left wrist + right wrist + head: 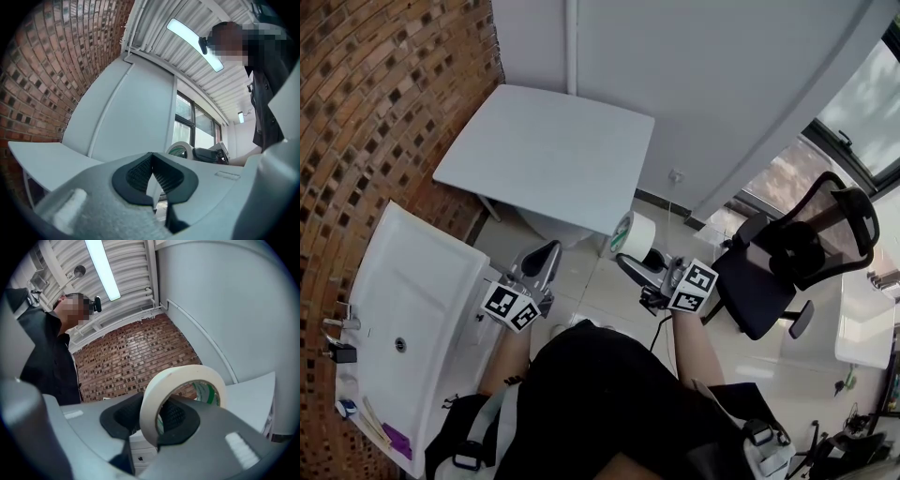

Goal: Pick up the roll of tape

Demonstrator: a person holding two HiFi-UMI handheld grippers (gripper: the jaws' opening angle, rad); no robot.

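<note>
A roll of cream masking tape (635, 236) with a green-printed core hangs in the air just off the white table's near corner. My right gripper (633, 255) is shut on it. In the right gripper view the tape (161, 394) stands on edge between the dark pads (123, 417), its band pinched from both sides, and my right gripper (157, 422) points slightly upward. My left gripper (546, 255) is level with it to the left. Its pads (138, 174) meet with nothing between them, so my left gripper (151, 177) is shut. From there the tape (180, 150) shows to the right.
A white square table (548, 155) stands ahead against the grey wall. A white washbasin (403, 309) runs along the brick wall (375, 112) at the left. A black office chair (787, 262) is at the right, with a white desk (862, 323) beyond it.
</note>
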